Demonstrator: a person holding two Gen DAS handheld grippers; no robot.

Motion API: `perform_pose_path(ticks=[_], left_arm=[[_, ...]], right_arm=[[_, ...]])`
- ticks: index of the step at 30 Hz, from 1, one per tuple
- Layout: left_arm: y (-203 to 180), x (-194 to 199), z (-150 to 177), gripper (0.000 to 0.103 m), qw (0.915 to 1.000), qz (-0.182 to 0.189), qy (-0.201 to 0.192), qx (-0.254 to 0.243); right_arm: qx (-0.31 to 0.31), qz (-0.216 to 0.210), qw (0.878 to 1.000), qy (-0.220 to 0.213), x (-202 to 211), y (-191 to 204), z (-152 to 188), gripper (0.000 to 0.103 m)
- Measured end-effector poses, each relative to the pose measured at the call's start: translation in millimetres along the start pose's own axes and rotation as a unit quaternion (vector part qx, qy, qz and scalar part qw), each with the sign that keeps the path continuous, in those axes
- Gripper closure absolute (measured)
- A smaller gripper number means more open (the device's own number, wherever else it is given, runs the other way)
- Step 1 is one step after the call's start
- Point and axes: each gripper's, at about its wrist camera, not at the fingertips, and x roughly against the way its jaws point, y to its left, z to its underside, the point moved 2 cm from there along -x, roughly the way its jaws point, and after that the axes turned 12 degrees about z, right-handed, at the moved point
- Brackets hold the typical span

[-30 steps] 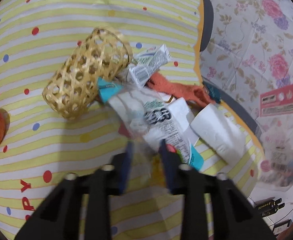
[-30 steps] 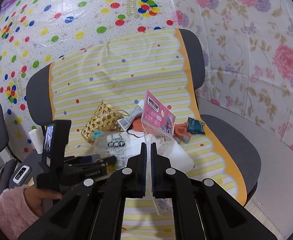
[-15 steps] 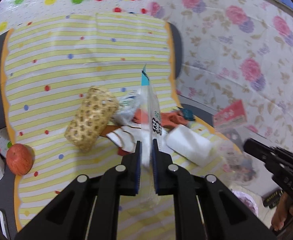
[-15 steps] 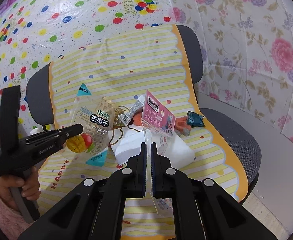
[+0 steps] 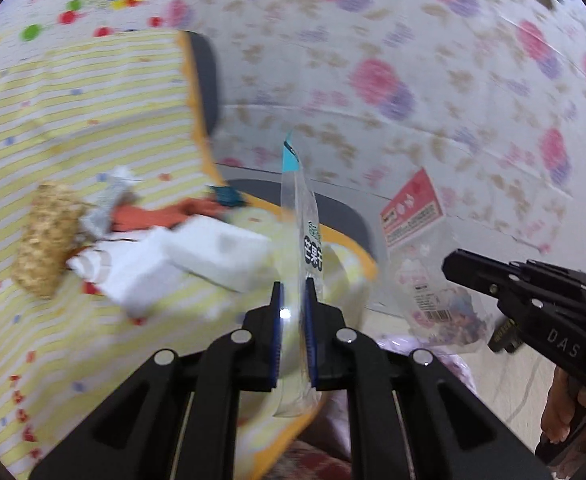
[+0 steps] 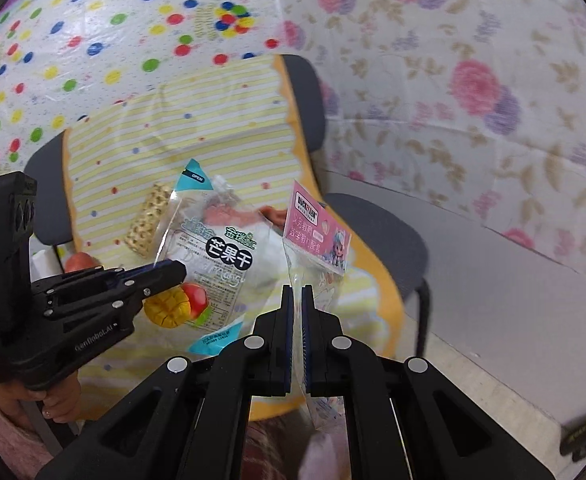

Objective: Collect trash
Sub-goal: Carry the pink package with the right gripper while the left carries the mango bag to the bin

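Your left gripper [image 5: 293, 300] pinching the mango wrapper [image 5: 299, 240] edge-on above the chair [image 5: 345, 216], label legible only from the right wrist, your right gripper [image 6: 297, 300] clamped on the pink-header packet [image 6: 317, 228], seat litter blurred, basket [image 5: 47, 240] barely readable

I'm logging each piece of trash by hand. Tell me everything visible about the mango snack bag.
The mango bag is a flat, clear plastic pouch with teal corners, one marked OPEN, black Chinese lettering and a printed cut mango. It looks empty and slightly crumpled. The left gripper is shut on its lower part, holding it upright in the air above the striped cloth, edge-on to the left camera. Nothing else touches it.
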Motion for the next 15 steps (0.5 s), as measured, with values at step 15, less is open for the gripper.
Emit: perform_pose_path(ticks=[15], left_arm=[[-87.5,-94.2,62.2,0.095,0.9851,0.103,0.120,-0.067]], right_arm=[[-0.093,0.085,0.987,0.104,-4.8,-100.8,104.6,0.098]])
